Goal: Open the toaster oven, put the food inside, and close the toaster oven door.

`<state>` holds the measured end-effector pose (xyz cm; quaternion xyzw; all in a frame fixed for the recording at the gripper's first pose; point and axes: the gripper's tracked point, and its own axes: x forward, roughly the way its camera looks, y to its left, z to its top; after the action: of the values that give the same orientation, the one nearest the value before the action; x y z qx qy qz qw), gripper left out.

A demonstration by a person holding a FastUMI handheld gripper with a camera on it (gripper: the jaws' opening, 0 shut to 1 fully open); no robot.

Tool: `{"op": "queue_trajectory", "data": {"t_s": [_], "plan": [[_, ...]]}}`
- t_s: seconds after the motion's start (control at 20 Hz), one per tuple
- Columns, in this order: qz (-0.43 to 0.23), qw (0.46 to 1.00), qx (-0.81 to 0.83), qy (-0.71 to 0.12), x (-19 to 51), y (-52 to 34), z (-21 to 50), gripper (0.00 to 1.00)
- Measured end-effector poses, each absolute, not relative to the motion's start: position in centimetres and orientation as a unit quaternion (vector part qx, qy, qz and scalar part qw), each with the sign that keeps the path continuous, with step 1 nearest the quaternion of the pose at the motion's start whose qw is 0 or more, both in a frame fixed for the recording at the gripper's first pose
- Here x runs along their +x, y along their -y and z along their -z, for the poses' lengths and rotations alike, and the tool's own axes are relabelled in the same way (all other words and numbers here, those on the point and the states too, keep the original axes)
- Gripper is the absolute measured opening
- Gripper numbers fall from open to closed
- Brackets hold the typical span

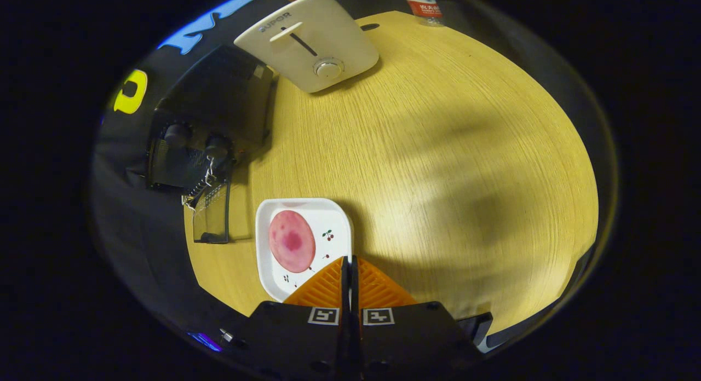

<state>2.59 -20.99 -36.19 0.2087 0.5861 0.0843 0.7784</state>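
Note:
A black toaster oven (211,118) stands on the wooden table (427,167), with its glass door (212,219) folded down and open. Beside the door lies a white square plate (334,227) with small cherry prints. A round pink slice of food (292,241) rests on it. My gripper (349,260) is shut, its two fingers pressed together with nothing between them. The fingertips hover over the plate's near corner, just to the side of the pink slice.
A cream pop-up toaster (309,41) with a lever and a dial stands beyond the oven. A plastic bottle (423,6) with a red label is at the table's far edge. Broad bare wood lies on the side away from the oven.

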Motion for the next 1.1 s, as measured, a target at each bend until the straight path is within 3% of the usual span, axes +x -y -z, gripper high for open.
{"op": "queue_trajectory", "data": {"t_s": [0.6, 1.1], "plan": [[-0.078, 0.797, 0.330, -0.500, -0.7, 19.2, 28.9, 0.02], [-0.103, 0.795, 0.400, -0.445, -6.9, 10.9, 24.2, 0.02]]}}
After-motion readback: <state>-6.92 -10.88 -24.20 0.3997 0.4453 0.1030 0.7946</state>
